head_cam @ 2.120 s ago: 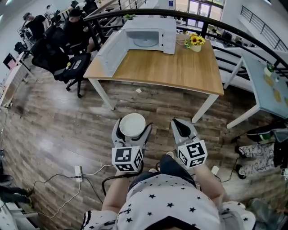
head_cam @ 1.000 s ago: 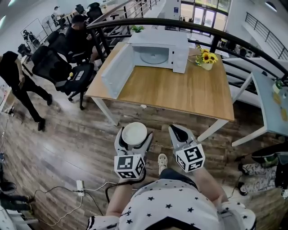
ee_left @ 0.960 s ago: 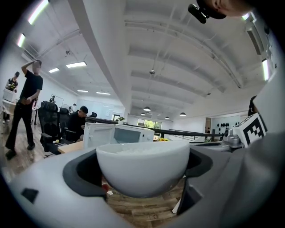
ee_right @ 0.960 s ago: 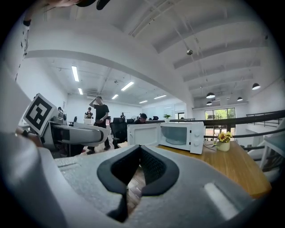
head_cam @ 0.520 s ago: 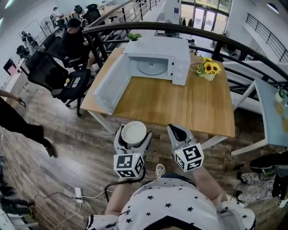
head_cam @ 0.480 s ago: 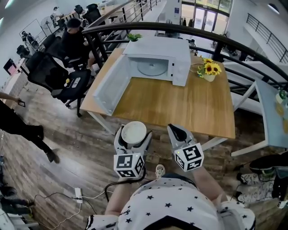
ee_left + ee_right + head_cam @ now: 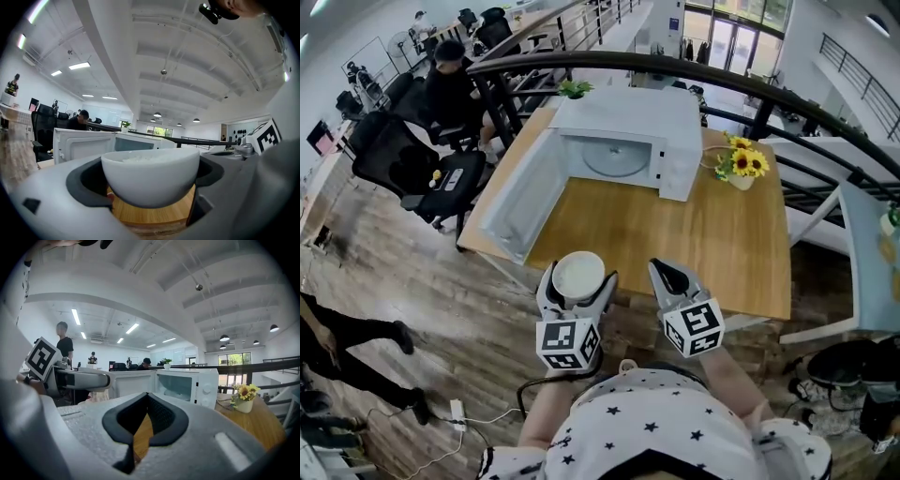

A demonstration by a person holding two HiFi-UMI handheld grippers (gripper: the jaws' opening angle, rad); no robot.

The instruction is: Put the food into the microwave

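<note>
A white bowl of rice (image 7: 578, 277) (image 7: 150, 180) sits between the jaws of my left gripper (image 7: 577, 284) (image 7: 151, 187), which is shut on it, just off the near edge of the wooden table (image 7: 712, 253). The white microwave (image 7: 623, 141) (image 7: 185, 386) (image 7: 136, 143) stands at the table's far side with its door (image 7: 517, 199) swung wide open to the left and its glass turntable (image 7: 615, 159) bare. My right gripper (image 7: 672, 277) (image 7: 140, 427) hangs beside the left one, shut with nothing in it.
A pot of sunflowers (image 7: 741, 169) (image 7: 245, 397) stands right of the microwave. A dark curved railing (image 7: 769, 94) runs behind the table. Office chairs (image 7: 422, 164) and seated people are to the left; a person's legs (image 7: 352, 352) cross the floor at lower left.
I have come closer to the table: it and the microwave now loom larger and nearer the grippers. Both grippers keep their hold and pose. A passer-by has walked across the left floor.
</note>
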